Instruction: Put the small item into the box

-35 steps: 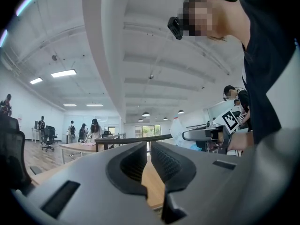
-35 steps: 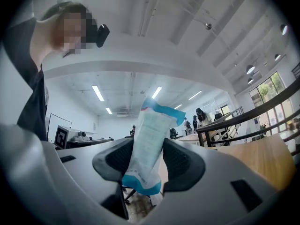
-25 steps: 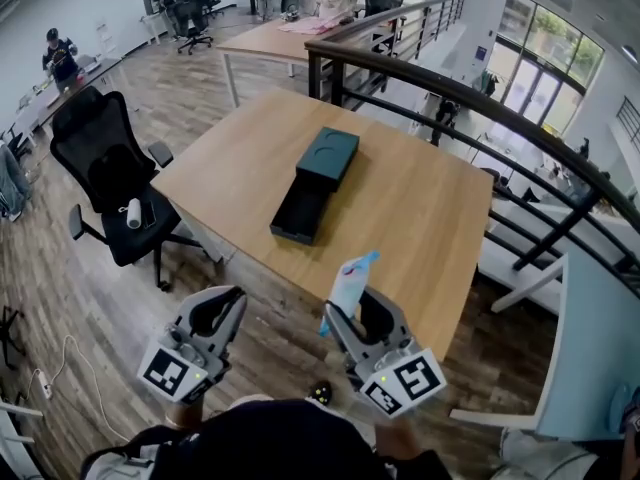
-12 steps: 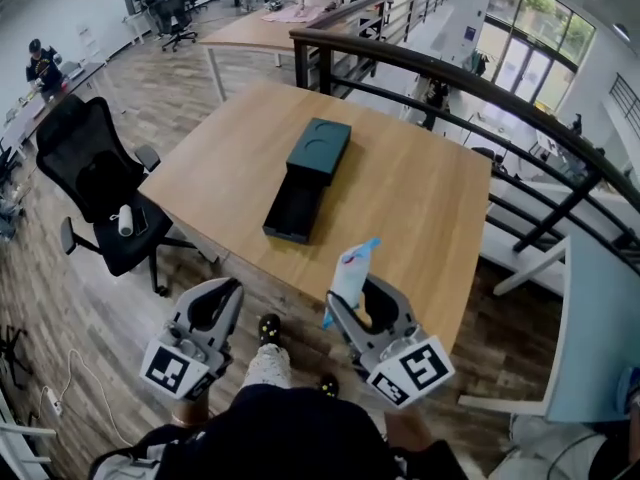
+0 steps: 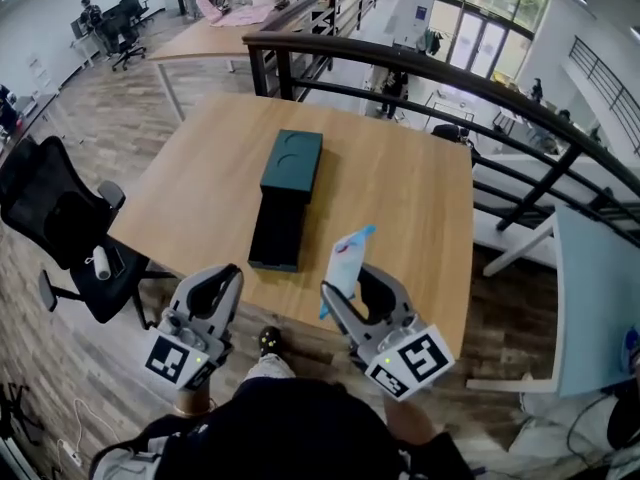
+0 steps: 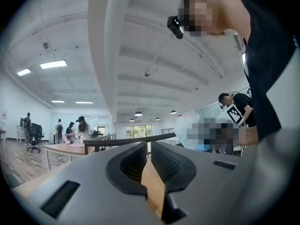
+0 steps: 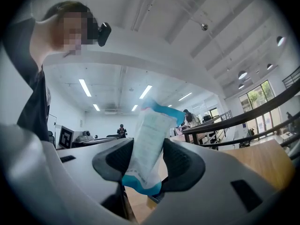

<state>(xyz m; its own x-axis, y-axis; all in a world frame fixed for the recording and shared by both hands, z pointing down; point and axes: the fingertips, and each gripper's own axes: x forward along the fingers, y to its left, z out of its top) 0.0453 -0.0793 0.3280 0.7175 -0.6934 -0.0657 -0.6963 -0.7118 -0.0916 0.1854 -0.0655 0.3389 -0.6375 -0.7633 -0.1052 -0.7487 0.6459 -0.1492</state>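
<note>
Well, left gripper (image 5: 222,280): jaws pressed together, nothing between them, at the desk's (image 5: 405,203) near edge.
Box (image 5: 285,193): dark green, mid-desk, tray slid out toward the near edge.
Right gripper (image 5: 358,286): jaws clamped on the small packet (image 5: 346,266), white with blue ends, upright, above the near edge.

Head view looks steeply down; gripper views tilt up (railing (image 5: 400,63) shared).

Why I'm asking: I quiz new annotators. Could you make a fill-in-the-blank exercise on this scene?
1. The white-and-blue packet is clamped in the ___ gripper.
2. The left gripper holds ___.
3. The dark box rests on the wooden ___.
Missing words: right; nothing; table.
</note>
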